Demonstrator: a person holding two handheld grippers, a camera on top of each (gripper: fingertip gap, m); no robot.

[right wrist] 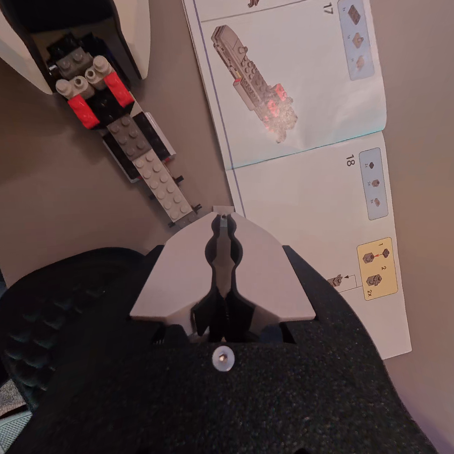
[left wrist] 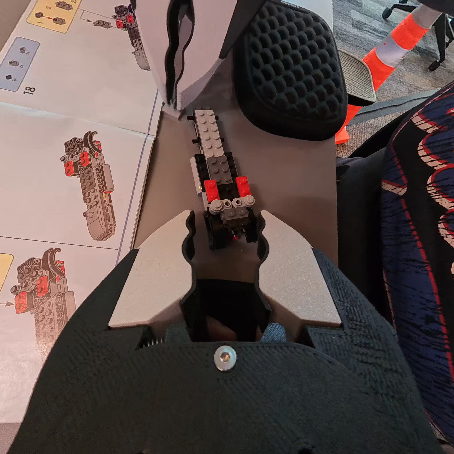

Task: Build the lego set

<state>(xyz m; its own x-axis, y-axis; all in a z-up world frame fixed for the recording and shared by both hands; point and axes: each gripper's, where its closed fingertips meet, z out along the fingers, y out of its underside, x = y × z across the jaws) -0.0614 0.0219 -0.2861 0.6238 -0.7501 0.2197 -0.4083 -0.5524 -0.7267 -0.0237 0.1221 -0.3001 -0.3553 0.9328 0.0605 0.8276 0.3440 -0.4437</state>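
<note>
Straddling the studded lego model [left wrist: 221,181], left tool [left wrist: 226,235] agape; right tool [right wrist: 224,217] pinching perhaps a small grey piece [right wrist: 223,222].

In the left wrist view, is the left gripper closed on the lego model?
No. The left gripper is open, its fingers either side of the lego model's near end, with a gap showing on each side.

Left gripper [left wrist: 226,228] is low over the table with its two grey fingers [left wrist: 157,265] spread wide apart, tips level with each other, while the right gripper [right wrist: 224,217], facing it from the opposite side, has its fingers [right wrist: 260,265] drawn nearly together, pinching a small pale piece [right wrist: 223,222] at the tips.
</note>
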